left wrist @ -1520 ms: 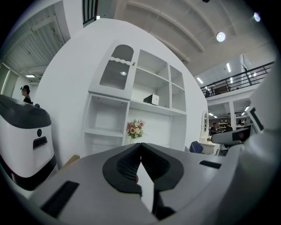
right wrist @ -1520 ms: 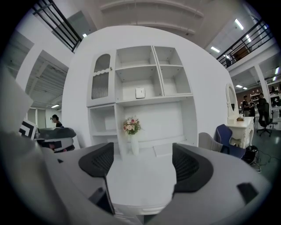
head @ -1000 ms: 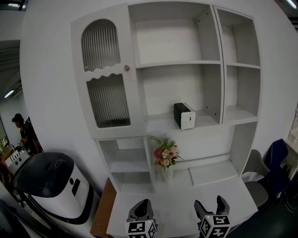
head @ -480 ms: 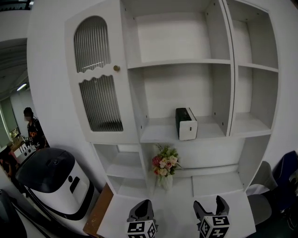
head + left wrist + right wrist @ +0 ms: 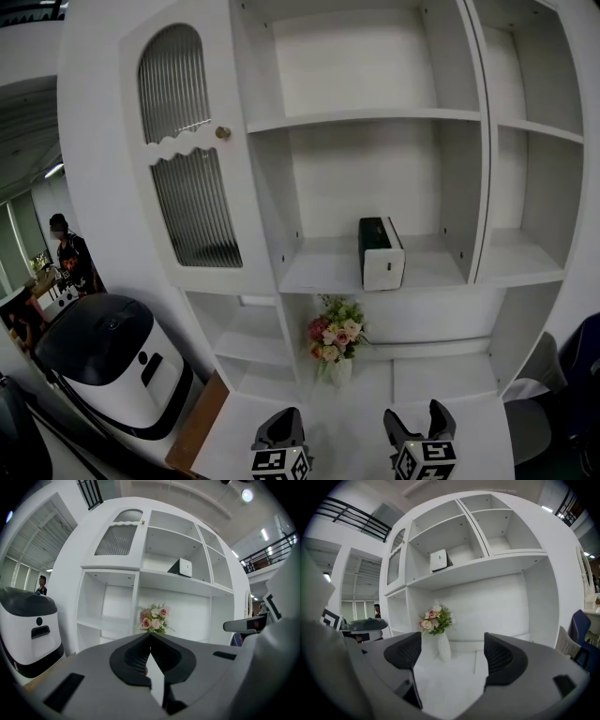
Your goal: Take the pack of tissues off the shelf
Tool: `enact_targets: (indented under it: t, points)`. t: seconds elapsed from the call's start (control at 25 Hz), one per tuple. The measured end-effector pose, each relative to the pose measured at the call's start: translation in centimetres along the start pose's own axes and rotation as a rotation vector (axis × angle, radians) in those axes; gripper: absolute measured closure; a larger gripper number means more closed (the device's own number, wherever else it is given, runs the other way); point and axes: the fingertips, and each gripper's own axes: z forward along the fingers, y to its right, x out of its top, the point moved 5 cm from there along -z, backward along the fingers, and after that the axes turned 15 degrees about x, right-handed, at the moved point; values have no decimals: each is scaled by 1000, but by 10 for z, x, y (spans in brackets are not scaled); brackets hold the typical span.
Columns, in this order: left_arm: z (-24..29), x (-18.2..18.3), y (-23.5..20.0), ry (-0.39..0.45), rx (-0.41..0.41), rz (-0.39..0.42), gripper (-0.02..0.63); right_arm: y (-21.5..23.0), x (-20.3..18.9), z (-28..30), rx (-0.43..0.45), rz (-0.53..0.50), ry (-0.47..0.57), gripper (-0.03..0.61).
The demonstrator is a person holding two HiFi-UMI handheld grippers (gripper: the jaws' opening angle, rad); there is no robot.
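Task not begun, as far as I can judge. The pack of tissues [image 5: 381, 253], a white box with a black top, stands on the middle shelf of the tall white shelving unit [image 5: 375, 118]. It is end-on to me, near the middle of its bay, with nothing touching it.

Left gripper [image 5: 281, 427]: grey jaws pressed together tip to tip, with nothing between them. It is held low over the unit's white counter ledge [image 5: 459, 412].

Right gripper [image 5: 418, 424]: jaws wide apart and empty. Through the gap I see only the ledge and the small white vase of pink and cream flowers [image 5: 334, 341]. It is also low, well below the pack's shelf.

From both gripper views the pack sits high and far off, above the jaw line. Neither gripper is lined up on it.

Surroundings:
- An arched cabinet door with ribbed glass [image 5: 192, 178] is to the left of the pack's bay, shut.
- The other open bays look bare.
- A black-and-white rounded machine [image 5: 112, 361] stands on the floor at my left.
- A person [image 5: 67, 253] is far off beyond it.

What is left, as I judge it, is everything:
- lift a gripper to the middle shelf, the open right one looking the readier;
- straddle the box and close on it;
- draw it out clear of the shelf edge.

The vase stands just under that shelf, so it is worth minding on the way up.
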Motion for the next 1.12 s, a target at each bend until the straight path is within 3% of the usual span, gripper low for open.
enact_targets:
  t: [0.56, 1.12]
  points:
    - [18, 21, -8, 50, -50, 27, 595, -2, 44, 12, -56, -29, 135, 161]
    - [21, 36, -32, 73, -32, 0, 595, -30, 131, 35, -6, -122, 284, 158]
